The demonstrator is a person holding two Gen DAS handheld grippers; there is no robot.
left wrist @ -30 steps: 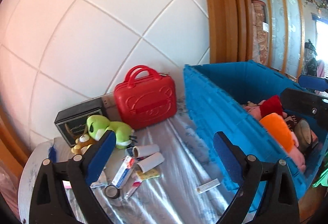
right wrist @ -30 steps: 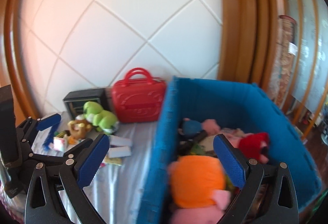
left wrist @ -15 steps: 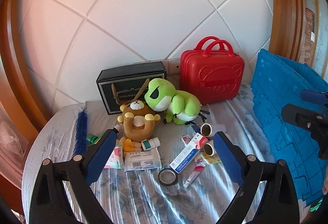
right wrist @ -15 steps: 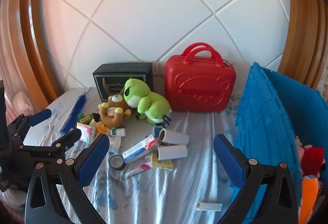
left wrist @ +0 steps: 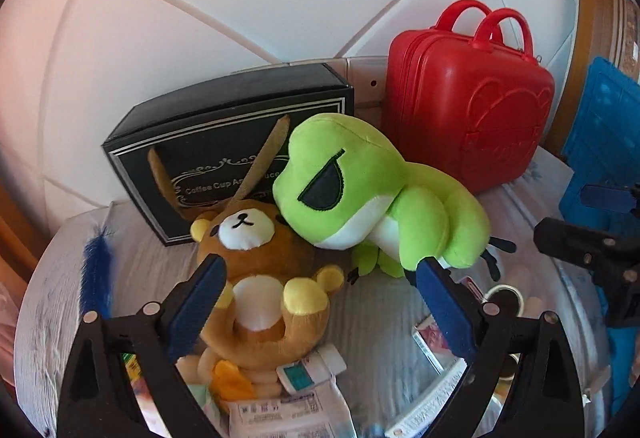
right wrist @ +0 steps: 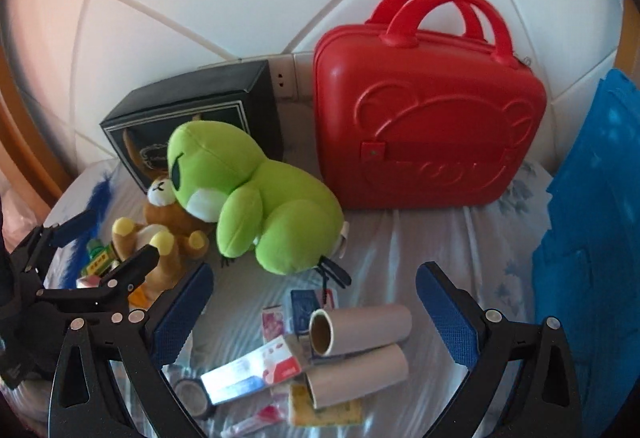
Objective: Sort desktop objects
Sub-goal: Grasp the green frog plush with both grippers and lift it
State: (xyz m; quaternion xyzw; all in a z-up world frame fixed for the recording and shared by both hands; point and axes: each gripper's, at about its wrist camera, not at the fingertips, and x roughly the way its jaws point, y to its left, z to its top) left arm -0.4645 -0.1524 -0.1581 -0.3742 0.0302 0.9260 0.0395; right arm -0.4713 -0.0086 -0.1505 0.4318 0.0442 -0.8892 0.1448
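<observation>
Plush toys now fill the left wrist view: the left gripper (left wrist: 320,278) has come much closer, its jaws spread wide around the brown bear (left wrist: 264,278), holding nothing. The green frog (left wrist: 372,193) leans on the bear before the black box (left wrist: 224,141). The right gripper (right wrist: 314,286), also released, hangs over the paper tubes (right wrist: 360,330), nearer the red case (right wrist: 428,133) than before.

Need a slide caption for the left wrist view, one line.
Open left claw poised over a brown bear plush leaning against a green frog plush, black box and red case behind.
</observation>
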